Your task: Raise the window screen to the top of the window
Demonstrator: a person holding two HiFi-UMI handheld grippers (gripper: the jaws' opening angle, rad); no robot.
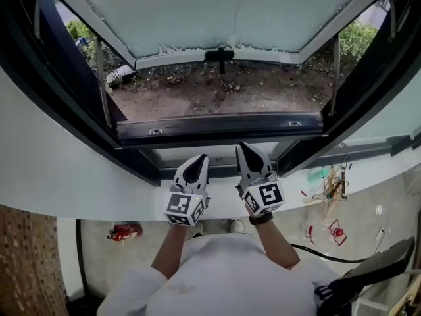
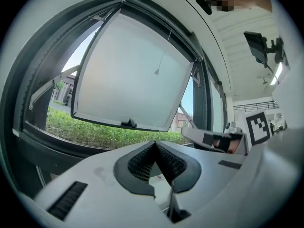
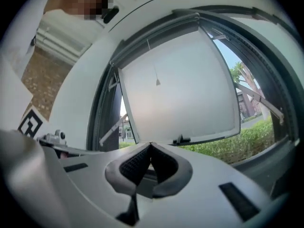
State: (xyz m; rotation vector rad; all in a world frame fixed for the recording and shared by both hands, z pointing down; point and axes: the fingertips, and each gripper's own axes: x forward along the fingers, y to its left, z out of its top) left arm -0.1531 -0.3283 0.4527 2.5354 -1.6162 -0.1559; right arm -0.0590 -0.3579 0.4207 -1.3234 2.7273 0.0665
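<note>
Hovering both tools low at the window's bottom edge, nothing gripped. Left gripper [image 1: 199,158] has its jaws pressed tip to tip w/ nothing between them. Right gripper [image 1: 243,148] is the same: pads together, empty. The two sit just beside each other over the white sill [image 1: 79,176], near the dark lower rail [image 1: 217,125] w/ its two small clips [image 1: 156,131].

The window screen itself: I can't see any mesh. The opening looks clear down to the soil outside, and the glass sash [image 1: 217,12] is swung outward, handle [image 1: 219,54] at its lower edge. A thin pull cord [image 2: 162,53] w/ a small pendant [image 2: 156,71] hangs from the head of the frame [image 2: 164,23]. So my guess is the screen is already rolled up there, or nearly so. I can't confirm it, since the roller isn't visible.

Handling, as I judge it: mesh is light, limp and easy to snag, so don't pinch the fabric. The end bar would be stiff and light, so take that near the middle to keep it level in the tracks. Otherwise take the cord by the pendant, which is thin and prob. slippery, so it needs a firm pinch. If it's spring-loaded it could snap up, so ease it.

Containers: none in play. On the floor below there's only a red extinguisher [image 1: 125,231] lying on its side and some red bits and wire at the right, too small to tell apart.
</note>
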